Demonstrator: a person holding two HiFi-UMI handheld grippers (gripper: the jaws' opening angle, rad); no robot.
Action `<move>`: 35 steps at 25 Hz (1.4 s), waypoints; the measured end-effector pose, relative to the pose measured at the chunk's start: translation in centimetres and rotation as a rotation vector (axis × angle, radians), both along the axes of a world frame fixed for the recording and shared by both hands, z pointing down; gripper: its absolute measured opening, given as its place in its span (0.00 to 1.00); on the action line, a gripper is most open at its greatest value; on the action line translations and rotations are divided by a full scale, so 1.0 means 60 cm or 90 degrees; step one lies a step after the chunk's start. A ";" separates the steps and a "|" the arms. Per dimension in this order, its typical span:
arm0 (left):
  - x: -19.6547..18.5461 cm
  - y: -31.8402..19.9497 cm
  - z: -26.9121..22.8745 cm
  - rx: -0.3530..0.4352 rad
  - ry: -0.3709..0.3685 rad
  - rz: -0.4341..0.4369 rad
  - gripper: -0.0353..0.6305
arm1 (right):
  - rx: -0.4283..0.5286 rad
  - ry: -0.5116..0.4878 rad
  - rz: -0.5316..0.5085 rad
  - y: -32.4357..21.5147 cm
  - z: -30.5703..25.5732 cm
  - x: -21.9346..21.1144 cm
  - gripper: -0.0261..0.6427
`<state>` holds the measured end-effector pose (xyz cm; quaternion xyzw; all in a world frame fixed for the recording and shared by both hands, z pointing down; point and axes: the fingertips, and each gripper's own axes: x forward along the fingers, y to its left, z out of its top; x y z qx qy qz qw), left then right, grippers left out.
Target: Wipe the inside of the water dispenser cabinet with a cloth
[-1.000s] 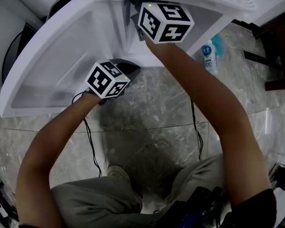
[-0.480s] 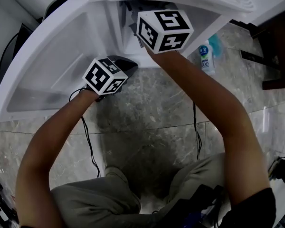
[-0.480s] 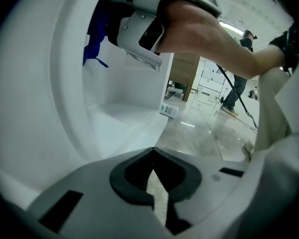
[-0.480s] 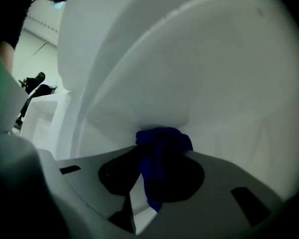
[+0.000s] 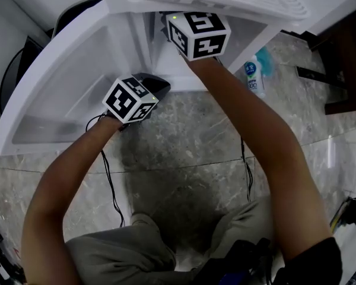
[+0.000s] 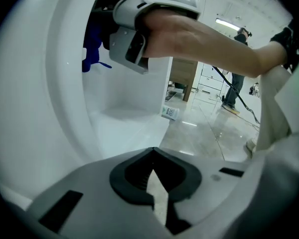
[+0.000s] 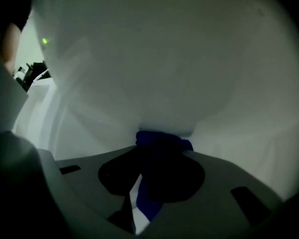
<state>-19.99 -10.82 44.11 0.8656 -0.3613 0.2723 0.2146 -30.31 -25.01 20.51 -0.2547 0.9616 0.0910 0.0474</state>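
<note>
Cloth (image 7: 163,142) lies along your right gripper (image 7: 157,158) fingers, clamped, tip against cabinet wall (image 7: 164,59); left gripper (image 6: 153,156) fingers closed, empty; marble floor (image 5: 190,141) below cabinet.

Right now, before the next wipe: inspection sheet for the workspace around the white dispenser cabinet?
Surface: glossy grey marbled stone floor.
Job's things: white water dispenser cabinet, door swung open; dark blue cloth, bunched, at the cabinet's white inner wall.
Clutter: white bottle with blue label on the floor beside the cabinet.
Grippers: left gripper shut and empty, low by the open door; right gripper inside the cabinet, shut on the cloth.
Cables: black cables trail from both grippers to the floor.
Surroundings: dark wooden furniture at the right; a person standing far off.
</note>
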 end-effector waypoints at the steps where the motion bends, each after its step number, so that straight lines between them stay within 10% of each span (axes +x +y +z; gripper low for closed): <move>1: 0.000 0.003 0.002 -0.002 0.000 0.001 0.06 | 0.002 0.004 -0.011 0.015 0.001 0.005 0.17; 17: 0.000 0.037 0.010 -0.016 -0.012 0.020 0.06 | 0.029 0.036 0.017 -0.016 0.008 -0.006 0.17; 35: 0.012 0.043 0.040 -0.034 0.000 0.034 0.06 | 0.069 0.523 -0.119 0.052 0.353 0.012 0.17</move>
